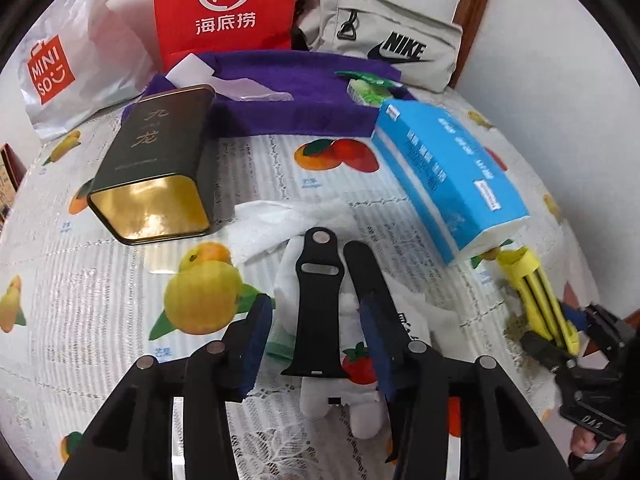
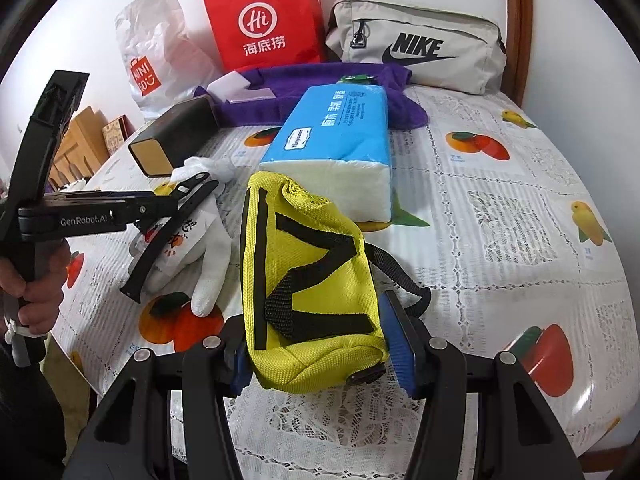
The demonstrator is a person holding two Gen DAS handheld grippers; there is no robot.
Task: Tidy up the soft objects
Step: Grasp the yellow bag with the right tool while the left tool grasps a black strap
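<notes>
Right wrist view, left gripper at left edge, jaws apart over black watch strap on white glove, right gripper at lower centre clenched on yellow pouch, blue tissue pack behind.

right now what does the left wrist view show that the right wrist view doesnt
Only the left wrist view shows the tin's gold open end face-on and the green packet on the purple towel.

Only the right wrist view shows the whole yellow pouch between the right claw's pads, and the hand holding the left claw.

Both show the blue tissue pack, black strap and white glove.
</notes>
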